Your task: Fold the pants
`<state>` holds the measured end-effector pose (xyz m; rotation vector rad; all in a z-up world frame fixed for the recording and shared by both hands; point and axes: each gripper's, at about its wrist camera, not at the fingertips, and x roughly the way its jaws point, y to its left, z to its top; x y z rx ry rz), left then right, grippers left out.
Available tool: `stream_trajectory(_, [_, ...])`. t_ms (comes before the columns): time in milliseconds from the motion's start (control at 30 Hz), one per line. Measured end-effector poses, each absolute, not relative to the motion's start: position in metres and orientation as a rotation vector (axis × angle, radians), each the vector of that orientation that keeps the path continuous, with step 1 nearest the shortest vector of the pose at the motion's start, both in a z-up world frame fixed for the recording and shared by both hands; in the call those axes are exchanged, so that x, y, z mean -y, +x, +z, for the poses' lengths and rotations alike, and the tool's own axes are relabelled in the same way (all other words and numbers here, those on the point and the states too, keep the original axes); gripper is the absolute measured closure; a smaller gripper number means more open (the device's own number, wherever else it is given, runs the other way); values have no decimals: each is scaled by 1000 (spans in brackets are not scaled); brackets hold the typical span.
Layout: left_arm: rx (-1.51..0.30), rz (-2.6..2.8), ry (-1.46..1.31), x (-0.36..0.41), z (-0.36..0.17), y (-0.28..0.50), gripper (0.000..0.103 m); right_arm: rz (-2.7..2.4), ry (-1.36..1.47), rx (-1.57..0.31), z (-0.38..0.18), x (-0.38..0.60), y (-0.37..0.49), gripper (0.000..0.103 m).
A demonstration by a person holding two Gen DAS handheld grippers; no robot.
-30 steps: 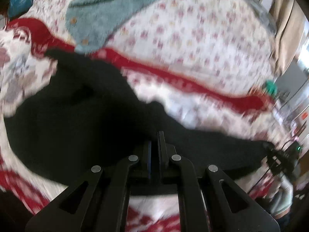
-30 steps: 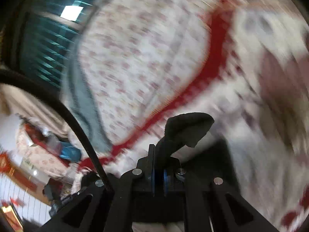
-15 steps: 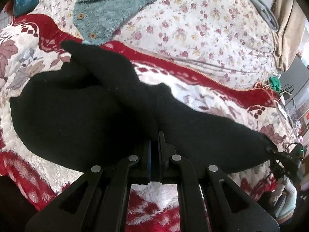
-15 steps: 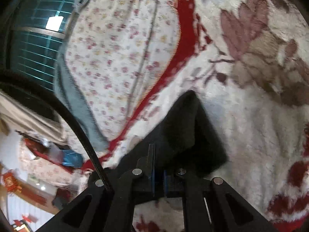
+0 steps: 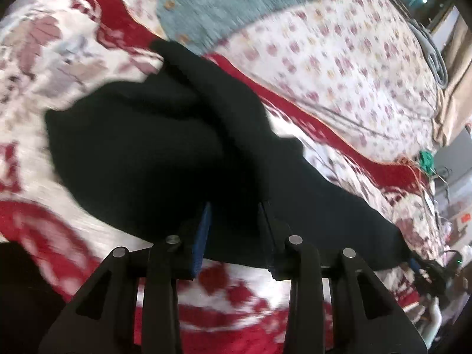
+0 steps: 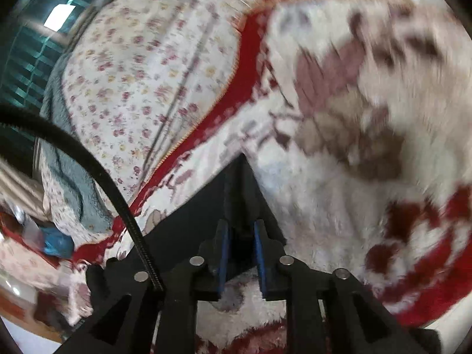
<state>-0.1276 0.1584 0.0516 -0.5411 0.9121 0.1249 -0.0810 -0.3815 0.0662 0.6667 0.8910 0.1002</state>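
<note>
Black pants (image 5: 147,147) lie folded over on a red and white plush blanket (image 5: 44,59). One long part stretches to the right. My left gripper (image 5: 235,209) hangs over the near edge, its jaws opening, with black cloth lying loose between the blue pads. In the right wrist view a pointed corner of the pants (image 6: 236,188) rests flat on the blanket. My right gripper (image 6: 241,233) is opening around that corner, and the pads stand off the cloth. It also shows in the left wrist view as the dark right gripper (image 5: 424,268) at the pants' far right end.
A teal knit cardigan (image 5: 236,3) with buttons lies beyond the pants, partly on a floral sheet (image 5: 339,59). A beige curtain (image 5: 454,88) hangs at the right. A black cable (image 6: 88,162) arcs across the left of the right wrist view.
Both grippers were shut on the pants and now have parted jaws. The corner lifted by the right gripper has come down flat on the blanket. Both views have shifted slightly.
</note>
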Motion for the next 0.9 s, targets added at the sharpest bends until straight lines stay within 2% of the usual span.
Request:
stream_trajectory(33, [-907,137,-538,-165,54,-129,72,132,631,-869,76,373,-82,70])
stream_trajectory(67, [-903,149,-539,-173,55,-130,72,168,608,-852,82,365,-82,68])
stream_trajectory(233, [-898,164,-607,-210,60,-123,70,475,506,-806,101,289,-72,68])
stream_trajectory(300, [-877,155,-640,-221,64,-115,52,557,466,-818,99,255,-68,67])
stream_trajectory(367, [-842,141,-679,-234,68,-105,41,649,433,-834,96,213,-63,64])
stream_trajectory(400, [-837,142,-695,-239,69,-99,39,698,411,-847,94,186,-60,62])
stream_trajectory(500, [-850,144,-722,-254,69,-78,39,782,366,-877,85,133,-56,61])
stream_trajectory(633, [-891,132,-766,-275,59,-47,39,870,292,-902,77,67,-55,55])
stream_trajectory(900, [-964,149,-820,-298,29,0,39,902,166,-890,59,10,-63,51])
